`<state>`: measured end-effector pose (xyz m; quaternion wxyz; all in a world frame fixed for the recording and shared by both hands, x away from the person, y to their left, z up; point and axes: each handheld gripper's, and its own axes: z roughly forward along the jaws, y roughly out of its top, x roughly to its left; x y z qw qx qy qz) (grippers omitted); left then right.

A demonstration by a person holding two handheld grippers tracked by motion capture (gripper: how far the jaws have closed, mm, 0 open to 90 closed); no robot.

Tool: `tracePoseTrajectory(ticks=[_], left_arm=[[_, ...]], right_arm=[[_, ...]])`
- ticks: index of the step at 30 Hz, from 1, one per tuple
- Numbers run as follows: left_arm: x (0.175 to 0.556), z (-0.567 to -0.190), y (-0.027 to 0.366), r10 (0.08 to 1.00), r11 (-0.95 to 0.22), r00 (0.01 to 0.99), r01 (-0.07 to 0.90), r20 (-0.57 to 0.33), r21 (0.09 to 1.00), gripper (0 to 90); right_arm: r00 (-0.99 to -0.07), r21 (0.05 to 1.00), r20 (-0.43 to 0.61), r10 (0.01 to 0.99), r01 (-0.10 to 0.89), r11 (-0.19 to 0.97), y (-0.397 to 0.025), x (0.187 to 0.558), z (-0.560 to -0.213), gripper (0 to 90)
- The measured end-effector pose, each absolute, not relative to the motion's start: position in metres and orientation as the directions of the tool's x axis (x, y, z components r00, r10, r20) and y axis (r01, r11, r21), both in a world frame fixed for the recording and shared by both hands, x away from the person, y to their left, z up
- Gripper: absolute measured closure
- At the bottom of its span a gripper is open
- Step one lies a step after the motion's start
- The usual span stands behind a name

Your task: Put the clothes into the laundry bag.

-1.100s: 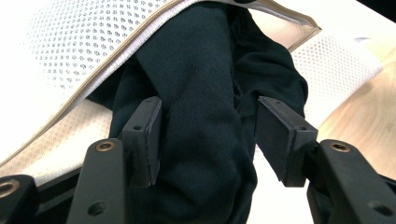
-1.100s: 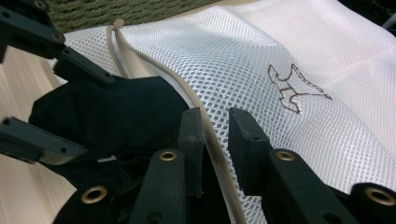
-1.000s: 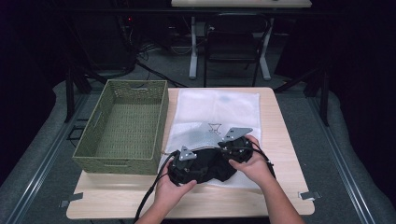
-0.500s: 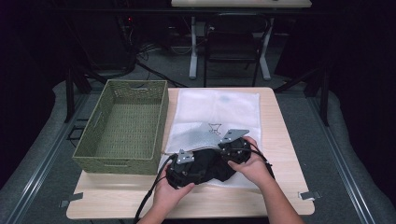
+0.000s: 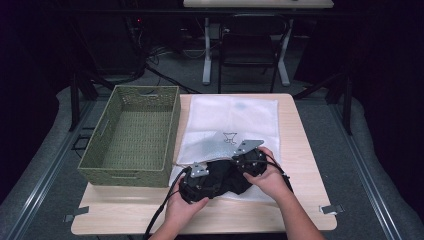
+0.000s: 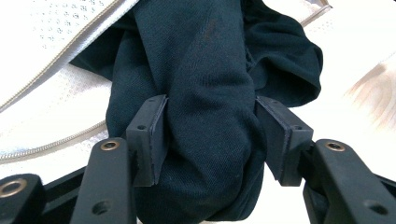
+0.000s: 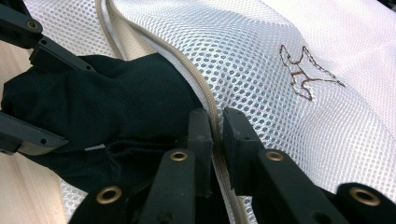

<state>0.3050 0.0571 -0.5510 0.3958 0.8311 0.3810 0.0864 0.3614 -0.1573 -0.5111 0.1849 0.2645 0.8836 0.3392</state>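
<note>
A white mesh laundry bag lies flat on the wooden table, its long axis running away from the person, with its zippered opening at the near end. The weave is fine and perforated, with a small brown embroidered mark. A bunched dark knit garment sits at that opening. The left gripper pinches a thick fold of the garment between its jaws. The right gripper has its jaws clamped on the zipper edge. A green woven basket stands just left of the bag.

Black garment, white mesh bag with brown embroidered motif, olive-green woven basket.
</note>
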Motion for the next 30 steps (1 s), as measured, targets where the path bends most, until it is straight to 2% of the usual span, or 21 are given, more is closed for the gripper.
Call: tracePoseTrajectory(ticks=[5, 18, 30], left_arm=[[0.3049, -0.5524, 0.0568, 0.697, -0.407, 0.701, 0.559, -0.150, 0.723, 52.9], [0.3058, -0.5528, 0.0579, 0.689, -0.409, 0.707, 0.561, -0.159, 0.720, 63.9], [0.3067, -0.5499, 0.0560, 0.696, -0.400, 0.700, 0.561, -0.158, 0.725, 69.3]], right_arm=[[-0.794, 0.696, -0.141, 0.591, 0.345, 0.630, -0.1573, 0.3614, -0.5109, 86.5], [-0.789, 0.699, -0.140, 0.599, 0.349, 0.624, -0.1566, 0.3601, -0.5093, 88.5], [-0.787, 0.706, -0.140, 0.601, 0.347, 0.618, -0.1561, 0.3583, -0.5049, 88.8]])
